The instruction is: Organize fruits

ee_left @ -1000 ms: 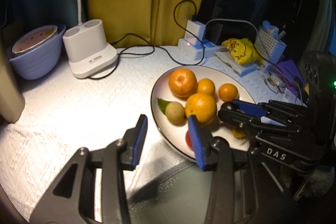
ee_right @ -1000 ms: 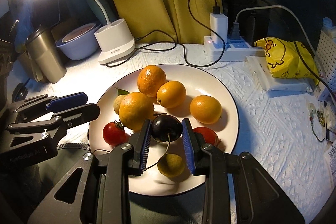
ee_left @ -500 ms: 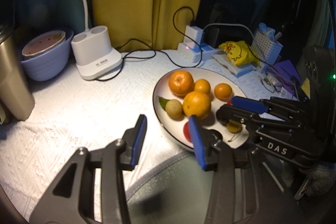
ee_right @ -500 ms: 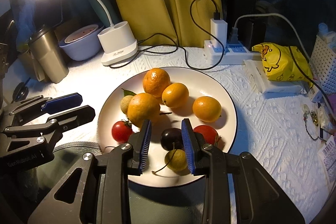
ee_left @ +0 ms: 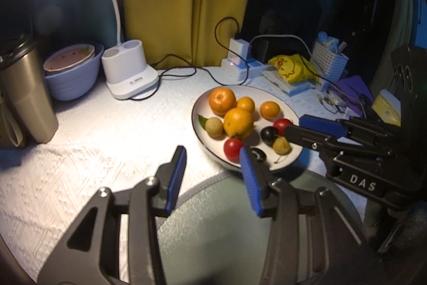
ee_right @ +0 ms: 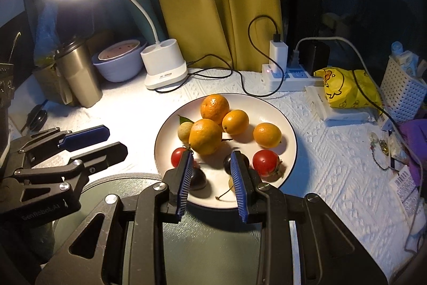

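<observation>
Plate (ee_right: 289, 130) of oranges, tomatoes, dark plums mid-desk. Right gripper (ee_right: 212, 180) and left gripper (ee_left: 213, 178) hover at its near rim, jaws apart, empty. Plums (ee_right: 197, 178) probably soft, slippery: grip across the middle.

White letters "DAS" stand on the black body of the right gripper (ee_left: 315, 130) in the left wrist view. Faint raised letters, seemingly "SenRobot.AI", stand on the left gripper (ee_right: 106, 142) body. The lamp base (ee_right: 165, 71) label and a barcode tag (ee_right: 405, 175) near the bench's right edge are too small to read.
</observation>
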### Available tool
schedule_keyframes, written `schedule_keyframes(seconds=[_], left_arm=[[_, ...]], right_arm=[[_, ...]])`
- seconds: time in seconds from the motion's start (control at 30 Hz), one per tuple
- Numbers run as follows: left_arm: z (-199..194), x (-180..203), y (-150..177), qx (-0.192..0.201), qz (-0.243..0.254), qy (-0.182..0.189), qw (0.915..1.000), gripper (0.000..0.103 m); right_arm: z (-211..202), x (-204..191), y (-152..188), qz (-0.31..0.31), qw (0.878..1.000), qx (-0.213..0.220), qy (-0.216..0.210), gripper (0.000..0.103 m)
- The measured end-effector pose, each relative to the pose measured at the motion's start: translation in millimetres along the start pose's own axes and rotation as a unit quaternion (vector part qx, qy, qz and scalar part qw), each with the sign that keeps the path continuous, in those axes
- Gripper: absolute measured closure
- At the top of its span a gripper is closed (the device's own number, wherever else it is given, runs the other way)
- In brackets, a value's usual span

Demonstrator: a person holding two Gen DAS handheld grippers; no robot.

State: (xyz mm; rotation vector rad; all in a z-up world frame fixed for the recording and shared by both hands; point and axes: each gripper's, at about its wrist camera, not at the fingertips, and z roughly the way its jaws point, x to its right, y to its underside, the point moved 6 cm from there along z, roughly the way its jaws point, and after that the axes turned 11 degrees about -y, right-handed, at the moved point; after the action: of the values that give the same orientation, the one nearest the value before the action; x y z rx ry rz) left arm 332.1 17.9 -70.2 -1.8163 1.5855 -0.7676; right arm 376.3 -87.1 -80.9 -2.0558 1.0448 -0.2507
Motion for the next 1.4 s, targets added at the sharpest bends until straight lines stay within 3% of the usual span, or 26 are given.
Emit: schedule_keyframes(seconds=[0.33,0.4,0.47,0.57,0.93,1.4], left_arm=[[-34,2,9,0.017,0.001,0.002,0.9999,0.057],[-41,1,11,0.02,0.0,0.002,0.9998,0.05],[-49,0,13,0.024,-0.003,0.004,0.9997,0.033],[-60,1,16,0.029,-0.001,0.004,0.9996,0.027],[-101,1,27,0.057,-0.003,0.004,0.9984,0.027],[-161,-5,30,0.11,-0.008,-0.027,0.9935,0.026]], right_arm=[[-35,-23,6,-0.01,1.0,0.019,0.007,0.072],[-40,-27,8,-0.011,1.0,0.021,0.008,0.072],[-47,-31,11,-0.013,1.0,0.024,0.009,0.072],[-56,-37,14,-0.015,0.999,0.029,0.011,0.071],[-95,-61,24,-0.025,0.998,0.051,0.017,0.071],[-143,-92,32,-0.041,0.995,0.083,0.025,0.069]])
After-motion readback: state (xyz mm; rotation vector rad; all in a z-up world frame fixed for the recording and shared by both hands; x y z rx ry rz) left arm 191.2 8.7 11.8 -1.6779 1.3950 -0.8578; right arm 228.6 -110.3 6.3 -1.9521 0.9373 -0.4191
